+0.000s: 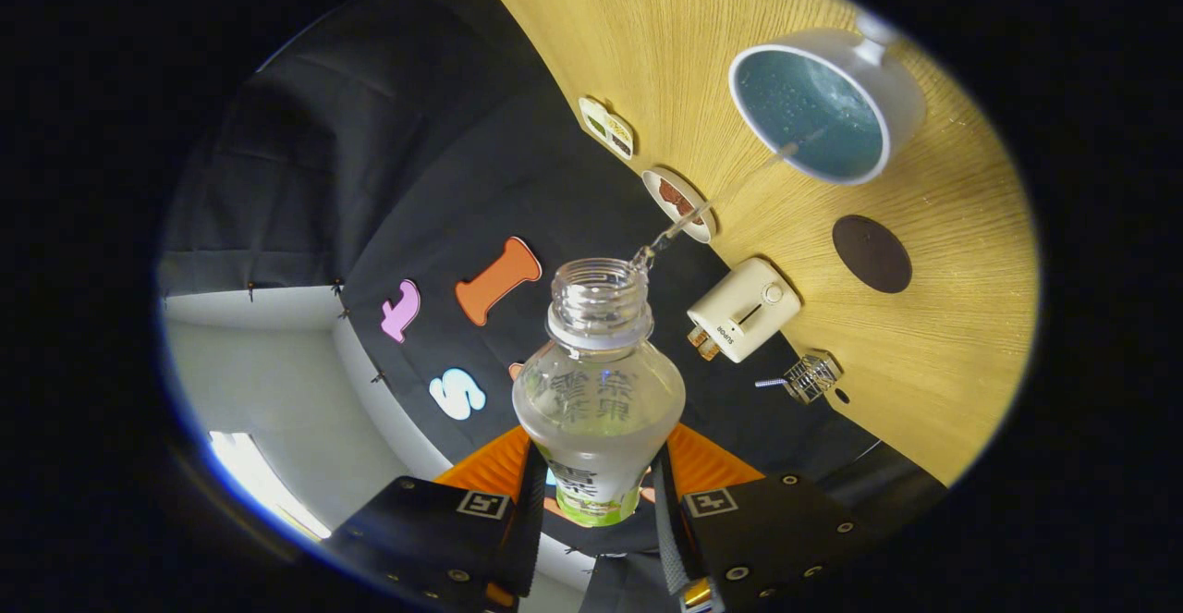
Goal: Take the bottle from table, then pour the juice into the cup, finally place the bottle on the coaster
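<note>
Wooden table (924, 336), bottle (599, 391) clamped between claw (596, 502) fingers, pouring into cup (823, 114)

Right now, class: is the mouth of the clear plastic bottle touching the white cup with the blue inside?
Apart. The gripper view shows bare wooden table between the clear plastic bottle, clamped in the tongs, and the white cup; a thin stream crosses it.

Fingers (679, 502) clamped, gripper (596, 511) tilted
</note>
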`<action>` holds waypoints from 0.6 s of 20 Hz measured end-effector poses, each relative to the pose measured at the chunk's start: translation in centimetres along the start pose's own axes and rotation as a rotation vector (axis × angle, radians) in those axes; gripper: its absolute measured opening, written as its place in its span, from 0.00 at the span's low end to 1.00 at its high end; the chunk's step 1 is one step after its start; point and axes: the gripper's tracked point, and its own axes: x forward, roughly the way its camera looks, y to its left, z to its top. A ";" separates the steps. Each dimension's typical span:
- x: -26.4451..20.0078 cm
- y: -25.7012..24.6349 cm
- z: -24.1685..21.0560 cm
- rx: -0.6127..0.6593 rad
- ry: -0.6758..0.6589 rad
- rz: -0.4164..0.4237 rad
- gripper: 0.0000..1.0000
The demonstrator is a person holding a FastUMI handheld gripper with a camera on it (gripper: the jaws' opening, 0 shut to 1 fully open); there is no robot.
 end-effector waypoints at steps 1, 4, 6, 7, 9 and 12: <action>-0.1 0.2 0.1 0.000 -0.002 0.000 0.54; 0.0 0.0 0.2 -0.011 -0.006 -0.005 0.54; 0.0 0.0 0.3 -0.011 -0.010 -0.006 0.54; -0.2 0.0 0.4 -0.015 -0.009 -0.011 0.54; -0.1 -0.4 0.4 -0.032 -0.007 -0.021 0.54; -0.1 -1.0 0.8 -0.087 -0.011 -0.045 0.54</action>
